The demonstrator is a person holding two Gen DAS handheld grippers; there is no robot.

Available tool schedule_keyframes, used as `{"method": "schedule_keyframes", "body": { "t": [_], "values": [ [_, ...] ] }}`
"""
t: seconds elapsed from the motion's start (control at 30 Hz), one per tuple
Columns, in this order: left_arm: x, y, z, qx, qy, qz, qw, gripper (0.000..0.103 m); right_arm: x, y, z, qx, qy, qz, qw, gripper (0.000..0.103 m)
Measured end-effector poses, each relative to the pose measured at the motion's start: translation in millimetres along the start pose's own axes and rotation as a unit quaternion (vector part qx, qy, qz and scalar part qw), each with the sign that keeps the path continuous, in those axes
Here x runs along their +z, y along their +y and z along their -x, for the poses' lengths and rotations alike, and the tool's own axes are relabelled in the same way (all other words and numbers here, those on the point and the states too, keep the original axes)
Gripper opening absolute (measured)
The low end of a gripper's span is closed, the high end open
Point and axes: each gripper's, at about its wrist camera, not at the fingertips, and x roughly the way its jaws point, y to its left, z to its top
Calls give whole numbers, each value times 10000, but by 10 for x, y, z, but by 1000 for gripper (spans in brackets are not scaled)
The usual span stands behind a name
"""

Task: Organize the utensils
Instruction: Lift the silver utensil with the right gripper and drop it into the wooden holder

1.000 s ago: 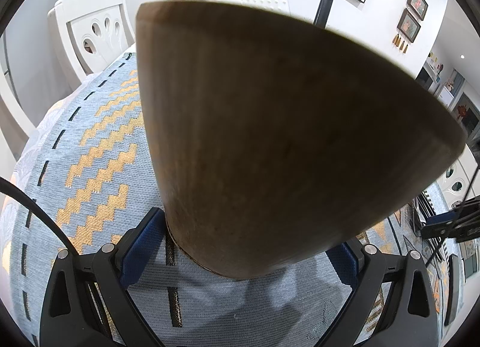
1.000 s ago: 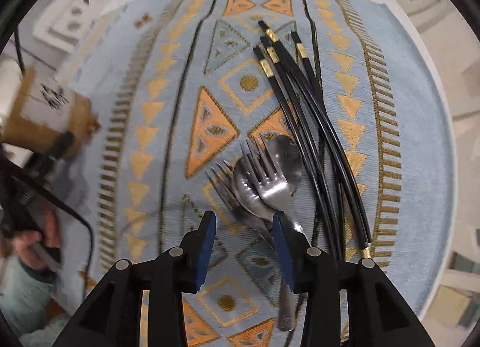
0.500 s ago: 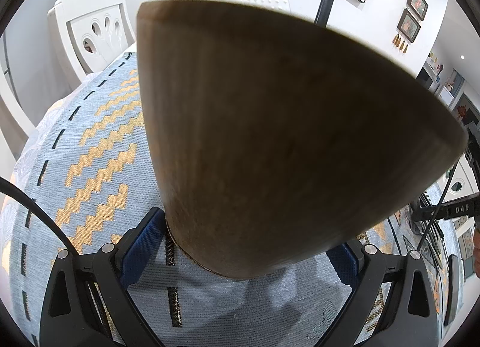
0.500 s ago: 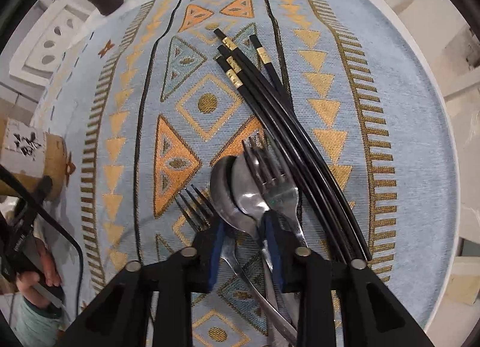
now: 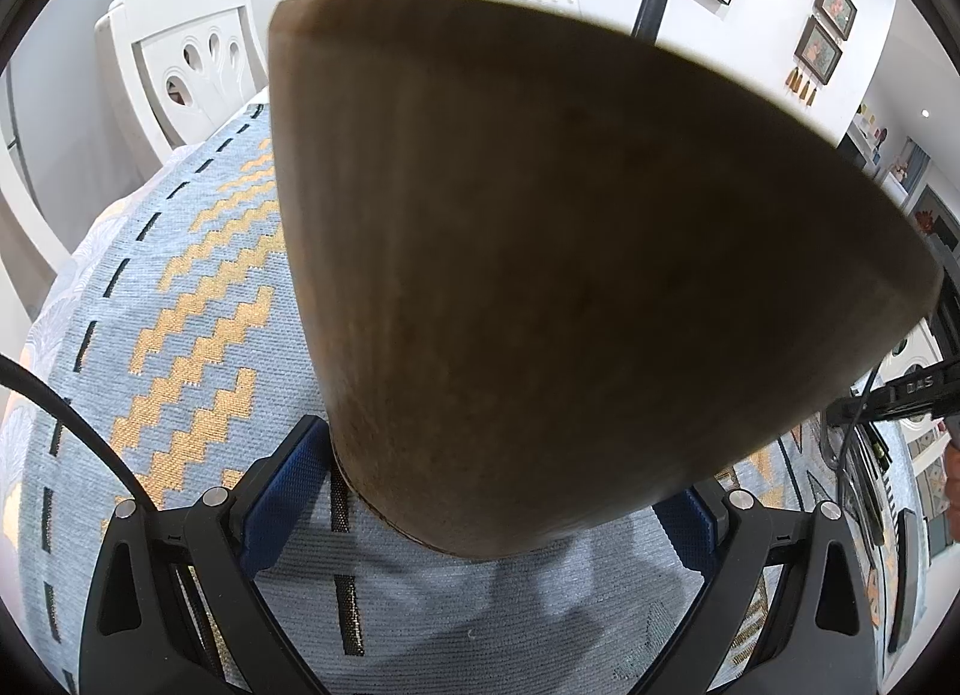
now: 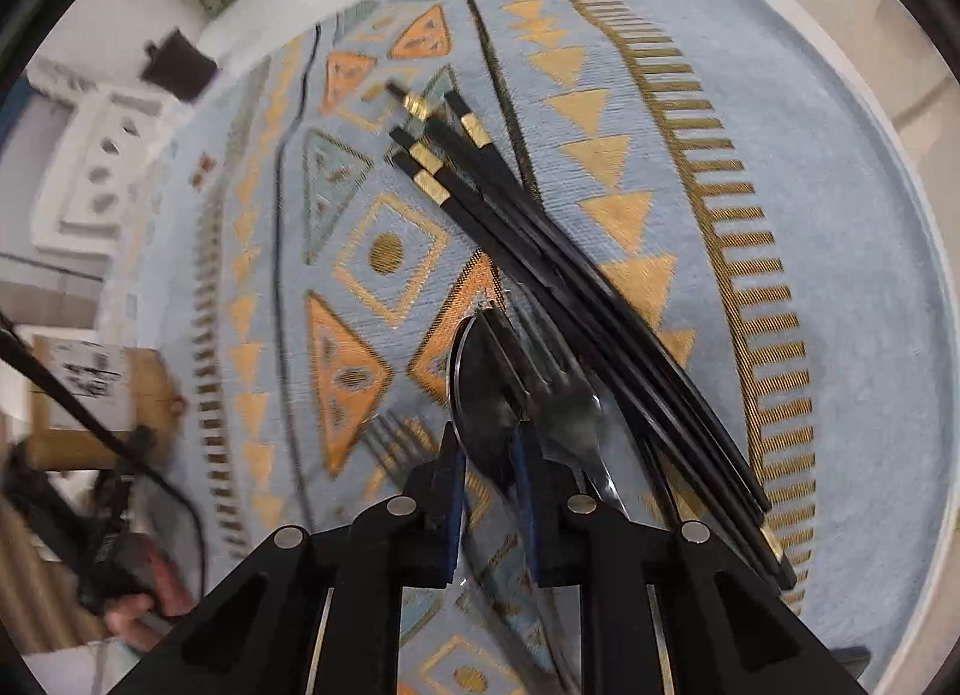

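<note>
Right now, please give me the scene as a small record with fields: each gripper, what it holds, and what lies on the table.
left gripper: shut on wooden holder, which stands on the cloth
right gripper: shut on spoon, low over the utensil pile
fork: lies beside the spoon, partly over it
second fork: tines show left of the right gripper, blurred
black chopsticks: bundle with gold bands, lying diagonally to the right of the spoon
tablecloth: blue with gold pattern
image quality: right wrist view is blurred by motion
</note>
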Motion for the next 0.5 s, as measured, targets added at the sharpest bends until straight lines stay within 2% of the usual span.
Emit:
{"method": "schedule_keyframes", "body": {
  "t": [0.07, 0.13, 0.2, 0.3, 0.5],
  "values": [
    [0, -1, 0, -2, 0, 1, 10000, 99, 28, 85, -11, -250, -69, 141, 9996, 13],
    [-4, -5, 3, -3, 0, 2, 10000, 99, 35, 92, 34, -224, -92, 154, 9996, 9],
    [2, 1, -1, -1, 1, 1, 10000, 99, 12, 92, 154, 252, -242, 98, 9993, 8],
    [3, 3, -2, 0, 2, 1, 10000, 99, -70, 82, 484, 1237, -814, 122, 9889, 8],
    [-5, -26, -10, 6, 9, -2, 10000, 99, -91, 99, 745, 1898, -1298, -26, 9732, 7]
  ]
}}
